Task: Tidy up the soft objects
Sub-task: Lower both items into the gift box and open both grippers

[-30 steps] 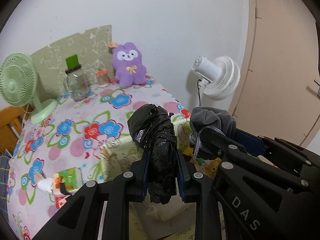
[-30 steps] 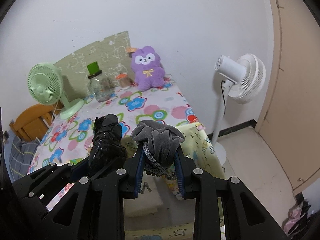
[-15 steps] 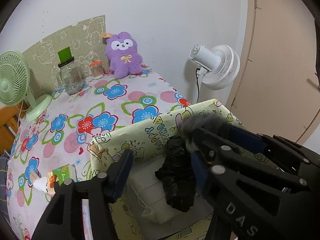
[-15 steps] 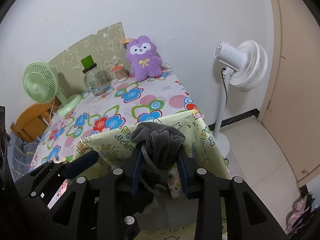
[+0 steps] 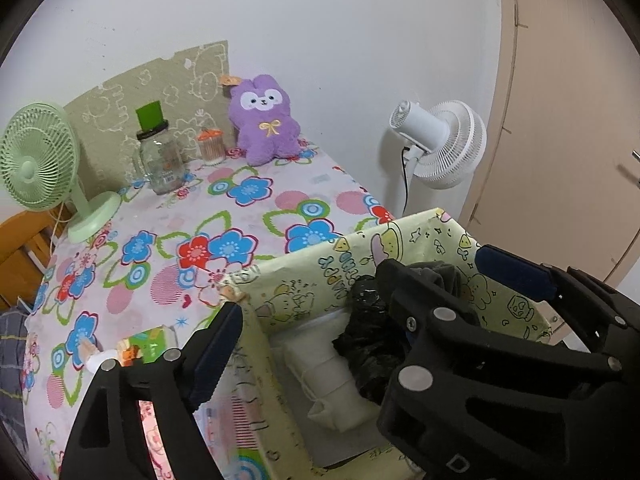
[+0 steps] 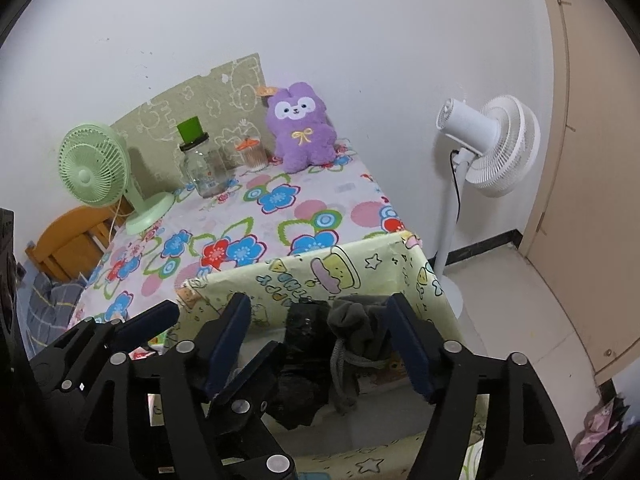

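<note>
At far left, a wooden chair (image 6: 68, 240) is only partly visible behind the table edge. A green desk fan (image 5: 36, 160) stands at the far left of the flower-print tablecloth (image 5: 168, 240). To its right along the wall stand a glass jar (image 5: 160, 164), a small container with an orange lid (image 5: 211, 146) and a purple plush toy (image 5: 266, 120).

A small carton (image 5: 148, 350) lies near the left gripper, partly hidden by its finger.

The left gripper (image 5: 304, 328) is spread wide and holds nothing. Its left finger sits outside the left wall of the yellow cartoon-print box (image 5: 304, 280); its right finger is hidden behind the right gripper's frame.

Inside the box, a black plastic bundle (image 5: 368, 344) rests on a pale folded item (image 5: 320, 368) whose full shape is cut off. Touching the bundle's right side lies a grey drawstring pouch (image 6: 360, 332); its lower part cannot be made out.

The right gripper (image 6: 320, 344) is also spread wide, its fingers apart from both the bundle and the pouch.

A white standing fan (image 6: 492, 144) stands on the floor at right, beside a beige door (image 6: 592, 160) cut off by the frame.
</note>
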`<state>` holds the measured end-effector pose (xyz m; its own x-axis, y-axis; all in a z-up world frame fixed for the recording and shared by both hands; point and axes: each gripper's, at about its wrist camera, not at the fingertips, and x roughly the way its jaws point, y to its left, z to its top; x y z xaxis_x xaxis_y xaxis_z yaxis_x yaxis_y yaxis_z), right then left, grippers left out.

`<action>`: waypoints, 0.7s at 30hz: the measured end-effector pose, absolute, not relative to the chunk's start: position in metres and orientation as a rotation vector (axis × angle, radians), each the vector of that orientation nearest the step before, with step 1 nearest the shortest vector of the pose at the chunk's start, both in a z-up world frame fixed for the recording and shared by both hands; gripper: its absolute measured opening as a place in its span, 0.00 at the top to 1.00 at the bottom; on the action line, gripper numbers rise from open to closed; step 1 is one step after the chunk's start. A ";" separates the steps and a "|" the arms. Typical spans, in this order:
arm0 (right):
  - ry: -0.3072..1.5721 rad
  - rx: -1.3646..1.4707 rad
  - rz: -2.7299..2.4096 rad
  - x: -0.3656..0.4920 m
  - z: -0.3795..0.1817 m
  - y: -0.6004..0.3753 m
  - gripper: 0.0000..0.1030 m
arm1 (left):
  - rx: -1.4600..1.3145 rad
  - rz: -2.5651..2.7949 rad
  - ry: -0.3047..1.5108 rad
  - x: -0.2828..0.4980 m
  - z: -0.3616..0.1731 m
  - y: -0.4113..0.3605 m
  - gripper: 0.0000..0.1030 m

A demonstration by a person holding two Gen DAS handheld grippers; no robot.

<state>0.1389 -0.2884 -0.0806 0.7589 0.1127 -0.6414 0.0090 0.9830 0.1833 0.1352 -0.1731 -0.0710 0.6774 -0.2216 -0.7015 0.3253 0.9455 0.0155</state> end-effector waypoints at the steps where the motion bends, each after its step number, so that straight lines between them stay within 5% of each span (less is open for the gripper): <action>1: 0.704 0.176 0.057 0.138 -0.079 -0.286 0.26 | 0.142 -0.307 0.764 0.134 -0.070 -0.171 0.15; 21: 0.631 0.109 0.035 0.107 -0.047 -0.235 0.05 | 0.102 -0.283 0.694 0.102 -0.041 -0.120 0.01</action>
<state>0.1071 -0.2347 -0.0472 0.8068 0.0660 -0.5872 0.0005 0.9937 0.1124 0.1015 -0.1195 -0.0409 0.7321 -0.2231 -0.6436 0.2903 0.9569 -0.0015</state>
